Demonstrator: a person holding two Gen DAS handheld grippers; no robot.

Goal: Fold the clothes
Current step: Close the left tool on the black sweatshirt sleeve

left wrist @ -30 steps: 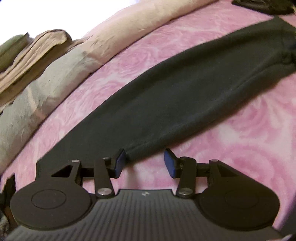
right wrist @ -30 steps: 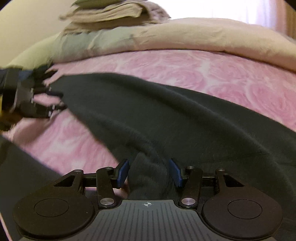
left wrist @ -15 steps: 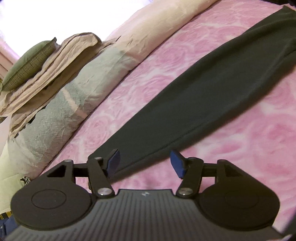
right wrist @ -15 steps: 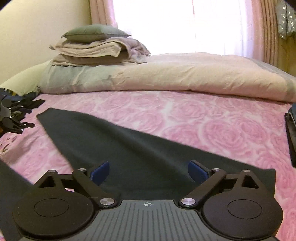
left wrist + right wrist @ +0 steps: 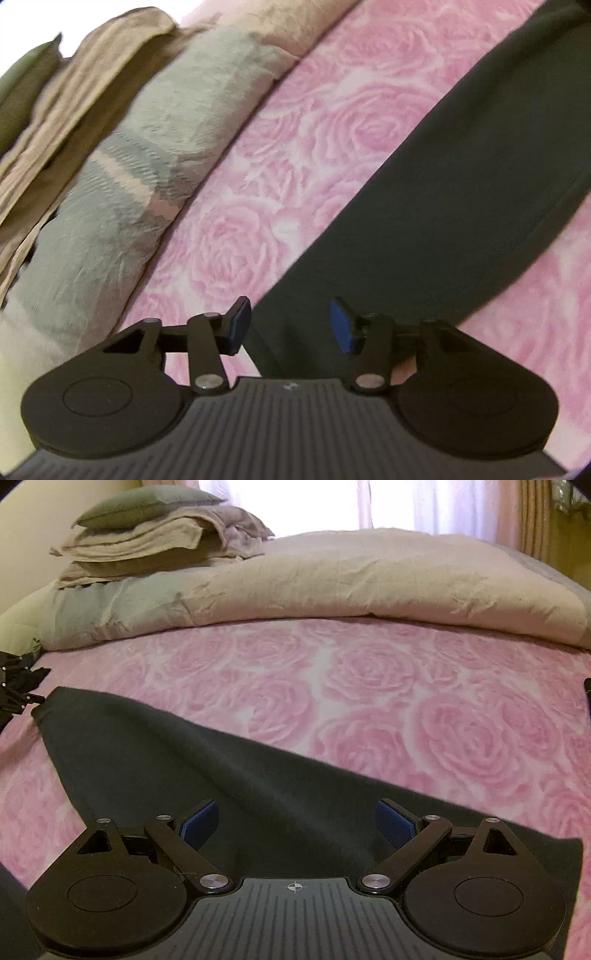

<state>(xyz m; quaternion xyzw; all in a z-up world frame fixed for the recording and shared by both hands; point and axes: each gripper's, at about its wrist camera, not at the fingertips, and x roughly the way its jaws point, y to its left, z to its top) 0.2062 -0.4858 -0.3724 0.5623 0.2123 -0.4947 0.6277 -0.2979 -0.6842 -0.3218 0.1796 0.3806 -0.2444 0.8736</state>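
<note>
Dark fabric, a long dark garment, lies flat across the pink rose-patterned bedspread, running from the near right toward the far left in the right wrist view. In the left wrist view the same garment stretches away to the upper right, its near end passing under the tool.

The left gripper has its jaws moderately apart, with the narrow end of the garment lying between and beneath the blue pads; they do not close on the cloth. In the right wrist view this gripper appears at the far left edge, just beside the garment's far tip.

The right gripper hangs over the wider end of the garment with its jaws spread wide and nothing held between them.

Along the far side of the bed runs a rolled beige and grey-green quilt. At its left end sits a stack of folded linens topped by a green cushion. A bright curtained window is behind.
</note>
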